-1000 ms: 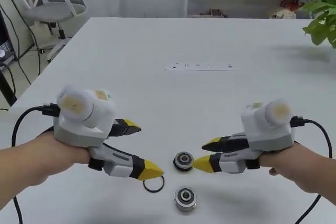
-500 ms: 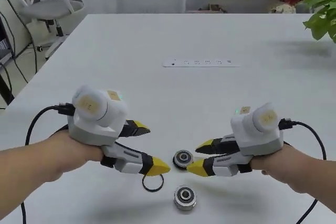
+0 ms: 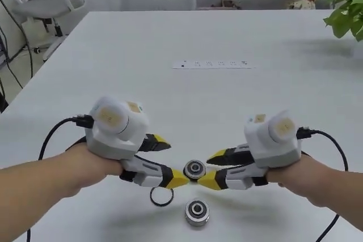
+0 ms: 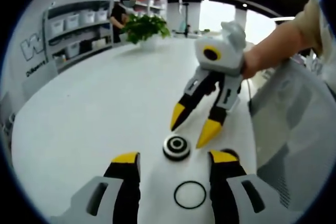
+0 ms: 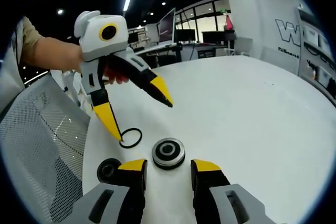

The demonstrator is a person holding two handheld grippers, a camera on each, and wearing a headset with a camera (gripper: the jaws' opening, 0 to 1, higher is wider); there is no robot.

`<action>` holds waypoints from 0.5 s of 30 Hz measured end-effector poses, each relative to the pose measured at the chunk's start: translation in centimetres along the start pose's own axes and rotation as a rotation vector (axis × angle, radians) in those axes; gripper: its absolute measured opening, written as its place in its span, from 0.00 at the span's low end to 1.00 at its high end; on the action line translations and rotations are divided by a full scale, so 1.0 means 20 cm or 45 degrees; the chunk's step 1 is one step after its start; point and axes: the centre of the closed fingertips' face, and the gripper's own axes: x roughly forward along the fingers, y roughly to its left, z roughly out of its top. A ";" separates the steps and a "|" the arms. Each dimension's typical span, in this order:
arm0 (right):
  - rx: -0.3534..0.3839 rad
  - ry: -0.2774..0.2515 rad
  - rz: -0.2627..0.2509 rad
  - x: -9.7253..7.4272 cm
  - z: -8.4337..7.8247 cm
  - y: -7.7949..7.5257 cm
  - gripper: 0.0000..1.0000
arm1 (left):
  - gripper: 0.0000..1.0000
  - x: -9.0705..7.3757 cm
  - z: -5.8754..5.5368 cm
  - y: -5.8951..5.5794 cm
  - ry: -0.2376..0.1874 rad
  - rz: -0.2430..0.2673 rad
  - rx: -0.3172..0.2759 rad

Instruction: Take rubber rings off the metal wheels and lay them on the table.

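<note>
Wheel (image 3: 194, 169): near bench's front edge, between both tongs' tips.
Left gripper (image 3: 174, 161): jaws apart.
Right gripper (image 3: 207, 169): jaws apart.
Technique: pin hub with one, peel rubber ring (image 5: 154, 154) outward with other.

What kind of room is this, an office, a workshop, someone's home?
Probably an office or lab space: a long white table with a white power strip on it, a grey swivel office chair, and wall shelves of storage bins.

We hold our right gripper (image 5: 169, 165) open-jawed just behind a metal wheel (image 5: 168, 153). A loose rubber ring (image 5: 130, 137) lies beyond it, toward the table (image 5: 236, 108) edge.
</note>
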 end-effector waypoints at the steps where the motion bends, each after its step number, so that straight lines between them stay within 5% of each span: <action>1: 0.000 0.000 0.000 0.00 0.00 0.00 0.32 | 0.50 0.01 0.00 0.00 0.000 -0.001 0.001; 15: 0.005 -0.009 -0.001 0.00 -0.01 0.00 0.32 | 0.35 0.11 0.02 -0.03 0.011 -0.035 0.026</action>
